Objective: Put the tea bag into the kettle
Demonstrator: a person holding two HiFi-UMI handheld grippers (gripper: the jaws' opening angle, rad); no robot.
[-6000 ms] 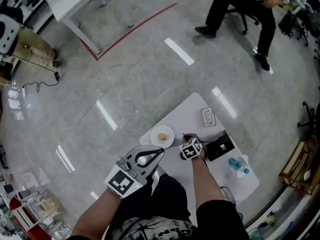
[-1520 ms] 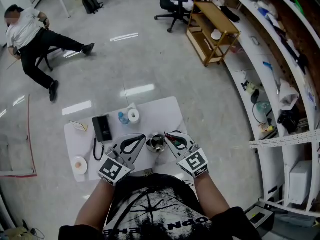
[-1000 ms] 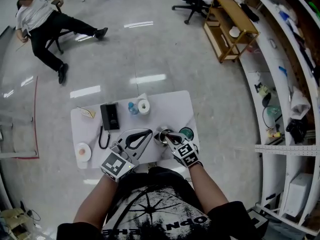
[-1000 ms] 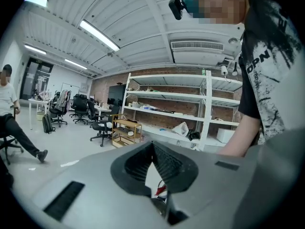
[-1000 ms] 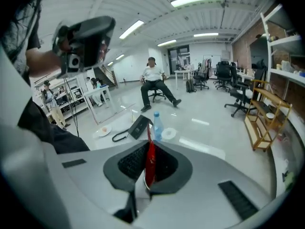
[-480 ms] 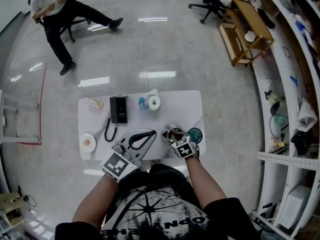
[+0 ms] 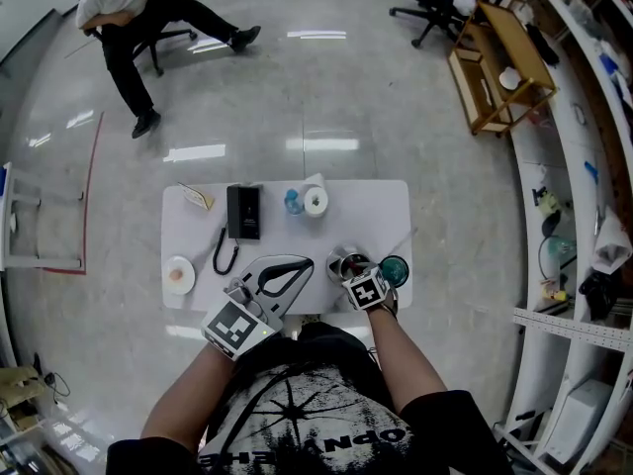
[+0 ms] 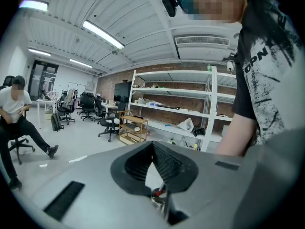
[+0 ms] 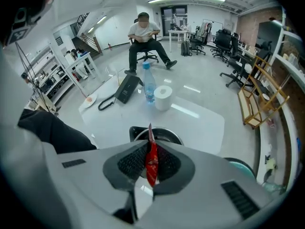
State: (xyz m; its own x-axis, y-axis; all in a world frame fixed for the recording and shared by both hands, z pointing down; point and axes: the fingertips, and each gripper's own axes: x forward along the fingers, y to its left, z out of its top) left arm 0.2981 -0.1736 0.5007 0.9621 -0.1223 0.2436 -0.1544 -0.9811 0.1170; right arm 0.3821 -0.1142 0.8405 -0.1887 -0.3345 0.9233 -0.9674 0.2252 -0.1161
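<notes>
The step in hand was the delivery. The right gripper (image 9: 150,147) pointed steeply down at the round steel kettle (image 9: 167,131), its fingers pinching a flat red tea bag packet (image 9: 151,163) edge-on. The tea bag was not yet in the kettle; it was held above it, its tip lined up with the near side of the open mouth. As I judged it, the next move called for bringing the packet squarely over that opening and then spreading the fingers, so it would drop inside and not onto the rim or the white desk (image 7: 376,206).

The left gripper (image 7: 305,263) lay just left of the kettle and apart from it. Its fingers were pressed together at the tips and held nothing.

Only the right gripper view showed the pinch and the packet; in the head view the tea bag was too small to make out beside that gripper's marker cube. The head view alone gave the layout, with a teal round object (image 7: 394,269) just right of the kettle. The left gripper view caught only a sliver of the kettle and a fleck of red behind its own fingers.
</notes>
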